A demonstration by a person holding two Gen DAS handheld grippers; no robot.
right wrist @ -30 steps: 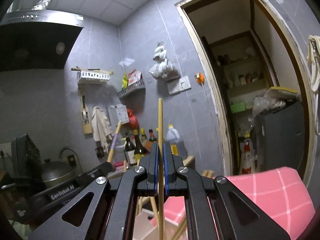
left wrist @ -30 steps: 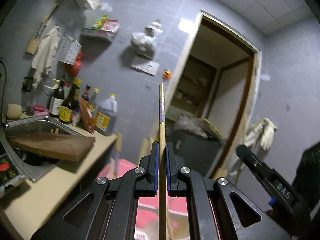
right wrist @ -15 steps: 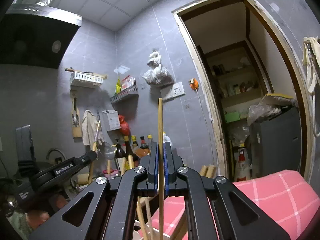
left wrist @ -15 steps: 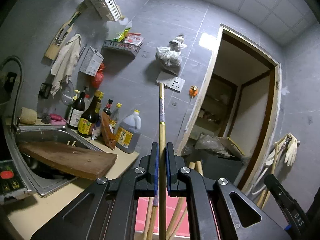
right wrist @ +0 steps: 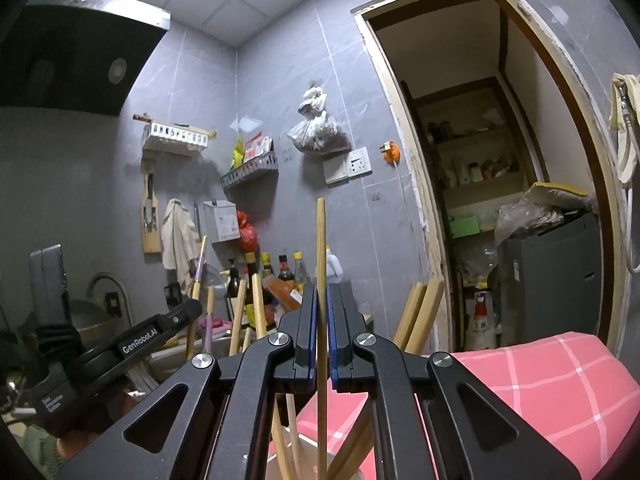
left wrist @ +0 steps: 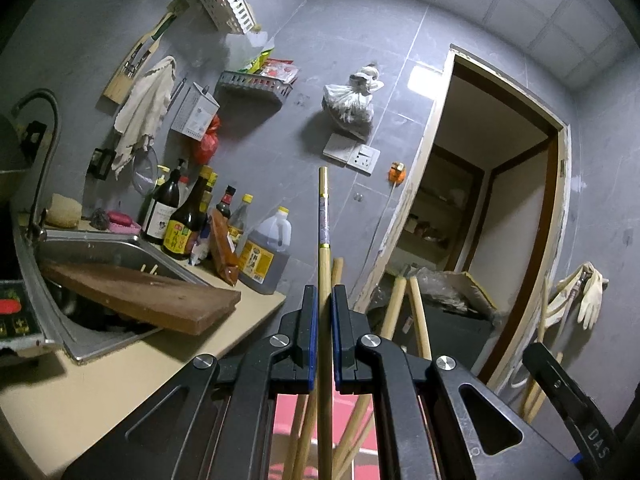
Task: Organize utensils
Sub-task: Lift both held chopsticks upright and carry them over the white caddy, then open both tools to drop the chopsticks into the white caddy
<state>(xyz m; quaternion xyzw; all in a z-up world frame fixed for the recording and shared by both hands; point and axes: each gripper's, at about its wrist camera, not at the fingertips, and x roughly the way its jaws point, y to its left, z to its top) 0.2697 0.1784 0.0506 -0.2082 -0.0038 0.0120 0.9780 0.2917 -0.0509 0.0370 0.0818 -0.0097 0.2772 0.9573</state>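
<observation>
My left gripper (left wrist: 324,300) is shut on a chopstick (left wrist: 323,216) with a patterned purple band and gold tip, held upright. My right gripper (right wrist: 321,300) is shut on a plain wooden chopstick (right wrist: 320,240), also upright. Several more wooden utensil handles (left wrist: 400,312) stand below and behind the left gripper. In the right wrist view such handles (right wrist: 420,312) rise from a whitish holder (right wrist: 308,448) under the gripper. The left gripper's body (right wrist: 132,344) shows at the lower left of the right wrist view; the right gripper's body (left wrist: 576,412) shows at the lower right of the left wrist view.
A pink checked cloth (right wrist: 540,392) lies at the lower right. A counter (left wrist: 132,368) holds a steel sink (left wrist: 100,248) with a wooden board (left wrist: 152,296) across it and several sauce bottles (left wrist: 188,224). Wall racks (left wrist: 256,88) hang above; a doorway (left wrist: 480,208) opens right.
Both views have tilted and shifted: more wooden handles now show below each gripper, and the counter and sink fill more of the left view. Both chopsticks stay clamped.
</observation>
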